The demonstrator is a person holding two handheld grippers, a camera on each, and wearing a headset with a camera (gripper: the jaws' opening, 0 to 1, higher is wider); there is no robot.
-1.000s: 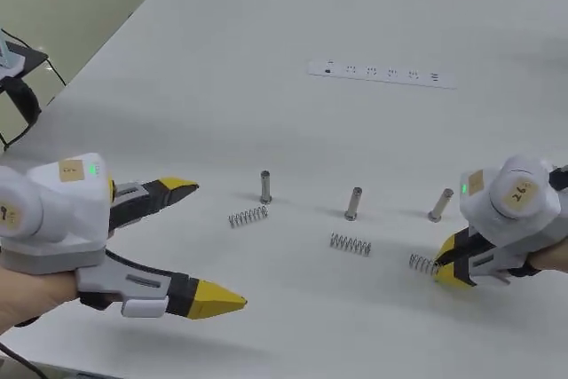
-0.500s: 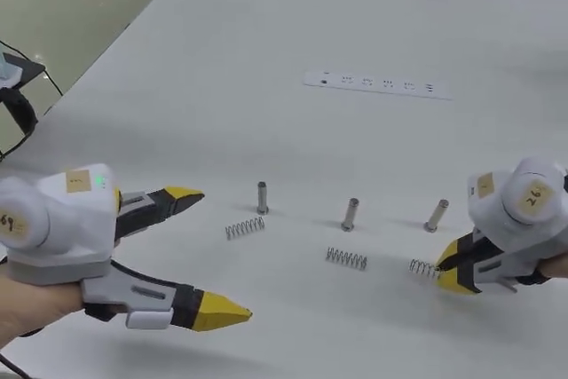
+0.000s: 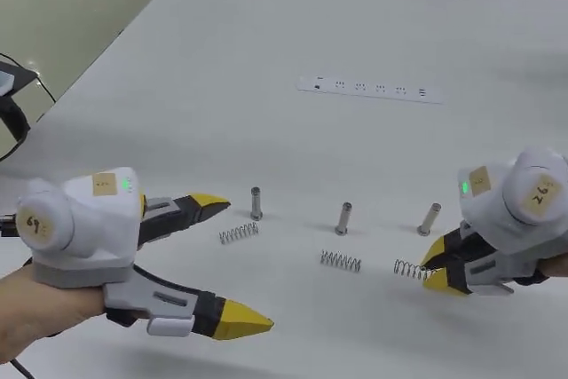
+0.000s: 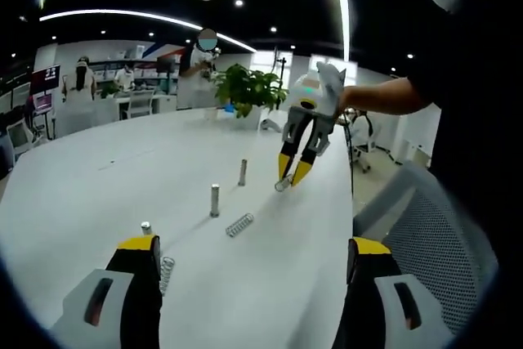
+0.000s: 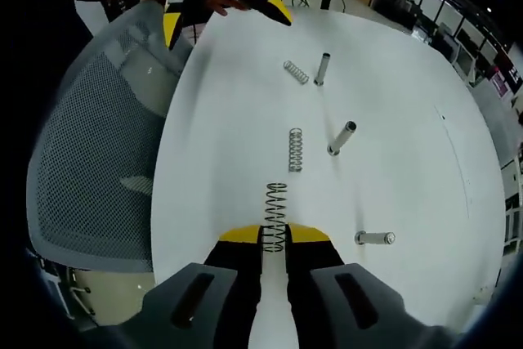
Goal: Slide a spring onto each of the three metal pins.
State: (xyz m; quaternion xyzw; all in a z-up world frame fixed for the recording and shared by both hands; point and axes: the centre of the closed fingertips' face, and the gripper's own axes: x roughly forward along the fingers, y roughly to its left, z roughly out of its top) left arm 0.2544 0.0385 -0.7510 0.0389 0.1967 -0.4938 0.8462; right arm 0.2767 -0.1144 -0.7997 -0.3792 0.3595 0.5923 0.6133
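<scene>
Three short metal pins stand in a row on the white table: left pin [image 3: 256,203], middle pin [image 3: 343,217], right pin [image 3: 429,218]. A loose spring [image 3: 238,233] lies by the left pin and another spring [image 3: 341,261] lies in front of the middle pin. My right gripper [image 3: 435,269] is shut on one end of the third spring [image 3: 408,269], just in front of the right pin [image 5: 375,238]. That held spring [image 5: 276,206] sticks forward from the jaws. My left gripper [image 3: 238,264] is wide open and holds nothing, left of the left pin. The right gripper [image 4: 295,171] also shows across the table.
A white power strip [image 3: 368,89] lies farther back on the table [image 3: 266,59]. A grey mesh chair [image 5: 98,145] stands at the table's near edge. People and desks are in the background beyond the table's far end.
The head camera has shifted. My left gripper has moved right, closer to the left pin. My right gripper stays shut on the spring near the right pin.
</scene>
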